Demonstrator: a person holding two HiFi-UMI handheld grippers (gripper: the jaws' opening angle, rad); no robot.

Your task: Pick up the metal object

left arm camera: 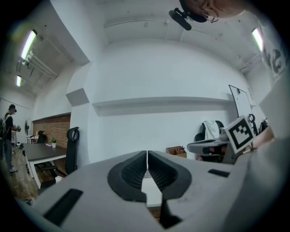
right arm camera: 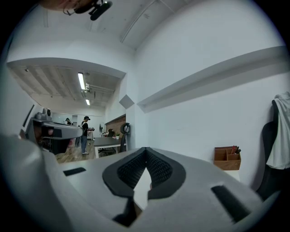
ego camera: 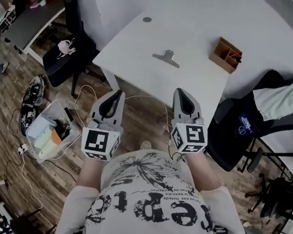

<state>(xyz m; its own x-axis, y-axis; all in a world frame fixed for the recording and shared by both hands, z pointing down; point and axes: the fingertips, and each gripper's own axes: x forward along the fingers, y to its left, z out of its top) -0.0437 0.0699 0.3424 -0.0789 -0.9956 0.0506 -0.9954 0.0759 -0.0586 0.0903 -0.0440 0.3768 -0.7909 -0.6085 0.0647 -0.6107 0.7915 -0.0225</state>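
A metal clip-shaped object (ego camera: 166,57) lies on the white table (ego camera: 141,62), near its middle. Both grippers hover short of the table's near edge, held side by side above the floor. My left gripper (ego camera: 119,93) is shut with nothing between its jaws; in the left gripper view its tips (left arm camera: 147,153) meet. My right gripper (ego camera: 180,93) is shut and empty too, its tips (right arm camera: 146,149) touching in the right gripper view. The metal object is not visible in either gripper view.
A wooden organiser box (ego camera: 226,54) stands at the table's right side, and a small round disc (ego camera: 147,19) lies at the far left. Black office chairs (ego camera: 66,40) (ego camera: 248,123) flank the table. A plastic bin (ego camera: 51,131) and cables sit on the wooden floor at left.
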